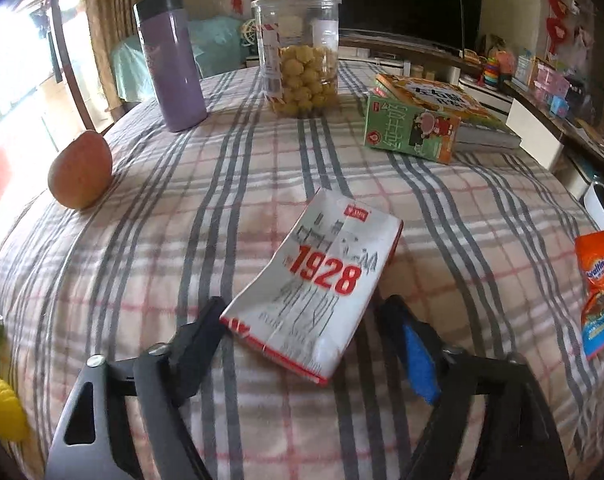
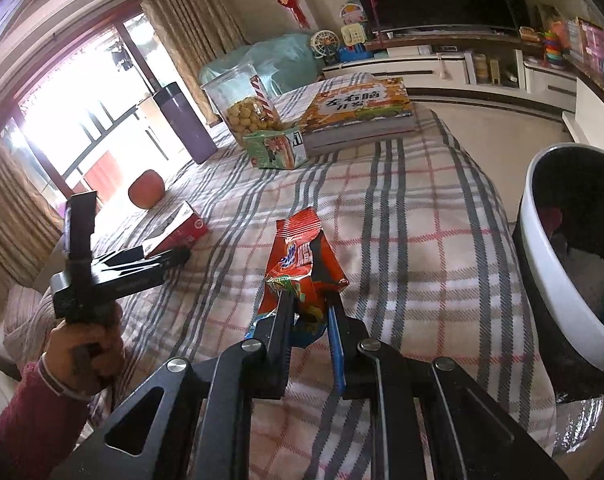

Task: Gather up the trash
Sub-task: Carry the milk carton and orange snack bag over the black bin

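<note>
**Carton may slide, wrapper may slip**

Left gripper (image 1: 302,320) stands wide around the flattened white 1928 carton (image 1: 314,292) on the checked tablecloth (image 1: 182,208); closing off-centre could push it away. Right gripper (image 2: 308,300) pinches the orange Ovaltine wrapper (image 2: 298,264) beside the white bin (image 2: 542,272); thin foil might slip

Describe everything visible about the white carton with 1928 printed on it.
The white carton is a flattened, creased paperboard box with red edge trim, a small red logo patch at its far end and big red "1928" digits over grey print. It lies flat and skewed on the checked tablecloth, its near end between the fingers of the left gripper, whose jaws stand open; the left finger looks to be at its corner, the blue-padded one apart. In the right wrist view its red side shows.
</note>
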